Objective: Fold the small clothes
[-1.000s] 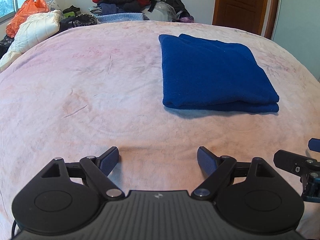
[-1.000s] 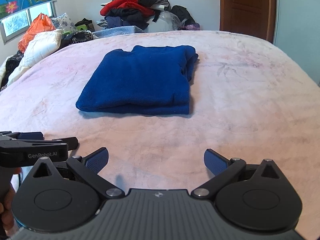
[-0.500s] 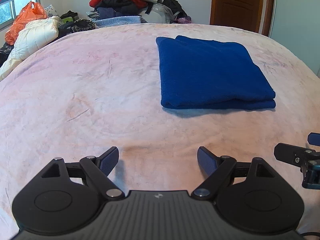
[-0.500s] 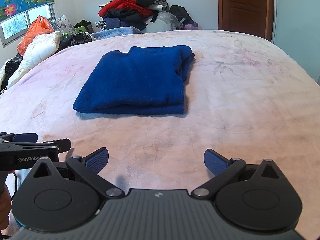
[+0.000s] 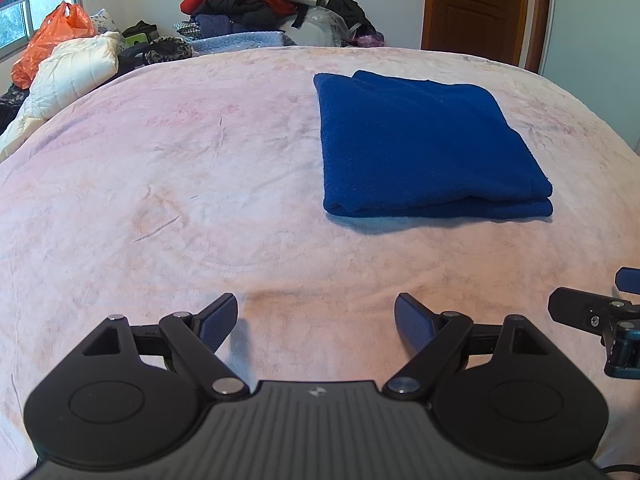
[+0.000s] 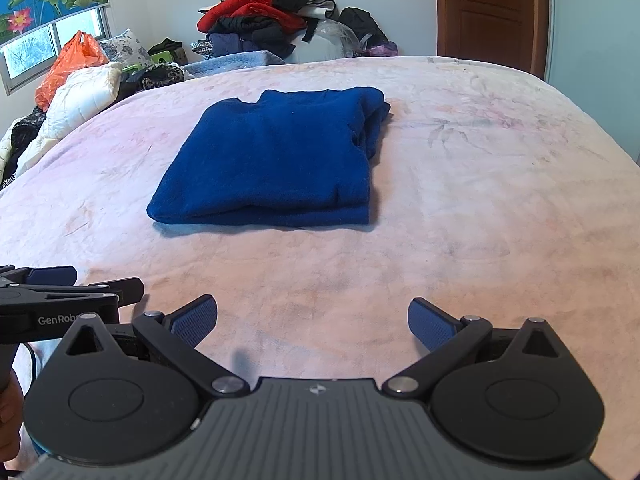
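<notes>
A dark blue garment (image 5: pixel 424 144) lies folded into a flat rectangle on the pink bedspread (image 5: pixel 180 184). It also shows in the right wrist view (image 6: pixel 276 160), ahead and left of centre. My left gripper (image 5: pixel 316 322) is open and empty, low over the bedspread, well short of the garment's near edge. My right gripper (image 6: pixel 312 322) is open and empty too, near the bed's front. Each gripper shows at the edge of the other's view: the right one (image 5: pixel 600 316), the left one (image 6: pixel 60 292).
A heap of red, black and grey clothes (image 5: pixel 248 4) is piled beyond the far end of the bed. A white quilted jacket (image 5: pixel 76 68) and an orange plastic bag (image 5: pixel 52 40) lie at the far left. A brown door (image 5: pixel 476 4) stands at the back right.
Both grippers have drawn back slightly from the folded garment and stayed open. The garment has not moved.
</notes>
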Available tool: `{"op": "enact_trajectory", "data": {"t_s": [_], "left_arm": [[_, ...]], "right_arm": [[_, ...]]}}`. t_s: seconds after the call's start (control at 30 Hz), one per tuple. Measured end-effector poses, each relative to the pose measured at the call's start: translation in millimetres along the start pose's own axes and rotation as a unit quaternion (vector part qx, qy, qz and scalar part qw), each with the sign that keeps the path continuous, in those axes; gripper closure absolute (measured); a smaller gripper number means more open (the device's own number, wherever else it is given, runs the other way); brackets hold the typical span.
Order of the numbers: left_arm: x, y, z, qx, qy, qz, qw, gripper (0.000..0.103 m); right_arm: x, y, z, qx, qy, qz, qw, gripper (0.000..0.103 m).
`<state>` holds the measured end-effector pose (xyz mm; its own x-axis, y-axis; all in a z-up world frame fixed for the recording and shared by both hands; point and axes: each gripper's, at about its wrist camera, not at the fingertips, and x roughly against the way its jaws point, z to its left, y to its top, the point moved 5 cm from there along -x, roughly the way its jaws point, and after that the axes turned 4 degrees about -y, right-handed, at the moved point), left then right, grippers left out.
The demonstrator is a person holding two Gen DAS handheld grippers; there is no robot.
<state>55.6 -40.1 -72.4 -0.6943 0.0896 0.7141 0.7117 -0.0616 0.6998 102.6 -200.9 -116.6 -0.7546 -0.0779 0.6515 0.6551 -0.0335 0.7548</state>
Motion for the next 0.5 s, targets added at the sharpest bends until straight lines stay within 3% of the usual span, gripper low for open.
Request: {"op": "enact_trajectory", "data": {"t_s": [0.5], "left_arm": [[-0.1, -1.1, -0.5, -0.003, 0.003, 0.000, 1.0000, 0.017]], "right_arm": [[0.2, -1.0, 0.3, 0.001, 0.001, 0.001, 1.000, 0.000]]}}
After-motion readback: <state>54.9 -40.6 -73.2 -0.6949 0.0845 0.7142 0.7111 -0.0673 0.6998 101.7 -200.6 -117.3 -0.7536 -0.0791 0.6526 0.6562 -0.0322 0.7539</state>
